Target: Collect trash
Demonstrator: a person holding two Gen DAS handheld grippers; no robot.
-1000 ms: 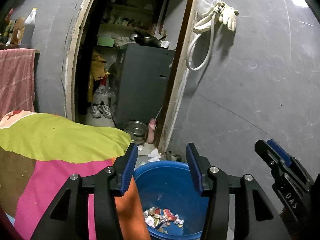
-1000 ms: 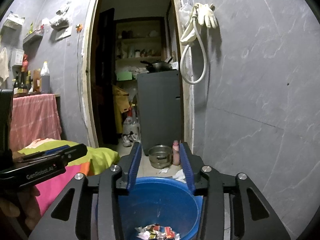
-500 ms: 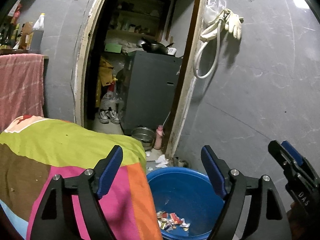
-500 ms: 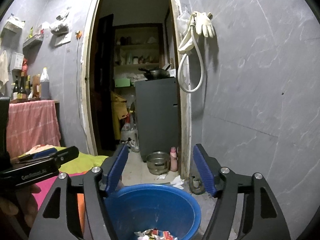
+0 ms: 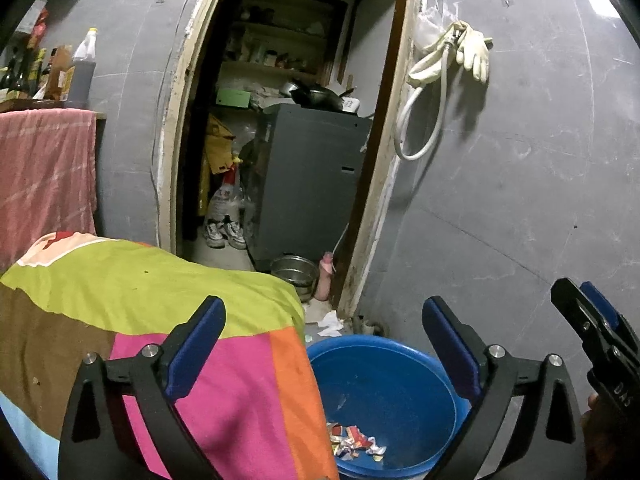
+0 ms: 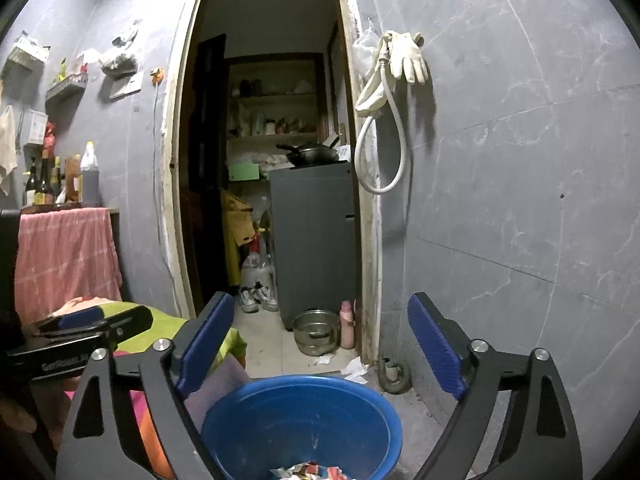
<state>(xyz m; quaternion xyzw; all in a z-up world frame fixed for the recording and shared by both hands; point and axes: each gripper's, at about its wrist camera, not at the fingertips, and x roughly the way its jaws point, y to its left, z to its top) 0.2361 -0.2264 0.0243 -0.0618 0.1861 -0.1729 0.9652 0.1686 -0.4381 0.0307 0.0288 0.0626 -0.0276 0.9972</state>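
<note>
A blue plastic basin (image 5: 400, 376) stands on the floor by the grey wall, with a small pile of torn wrapper scraps (image 5: 356, 442) at its bottom. It also shows in the right wrist view (image 6: 304, 420), scraps (image 6: 308, 472) at the frame edge. My left gripper (image 5: 322, 344) is open wide and empty, above the basin's near left and the bed edge. My right gripper (image 6: 320, 344) is open wide and empty above the basin. Its fingers (image 5: 592, 320) show at the right of the left wrist view.
A bed with a colourful patchwork cover (image 5: 160, 320) lies left of the basin. An open doorway leads to a storeroom with a grey cabinet (image 5: 308, 184), steel pots (image 6: 316, 330), a pink bottle (image 6: 347, 324) and crumpled paper (image 5: 330, 322) on the floor. Gloves and a hose (image 6: 400, 64) hang on the wall.
Both grippers have opened from nearly shut to wide open. Both have risen and drawn back a little from the basin.
</note>
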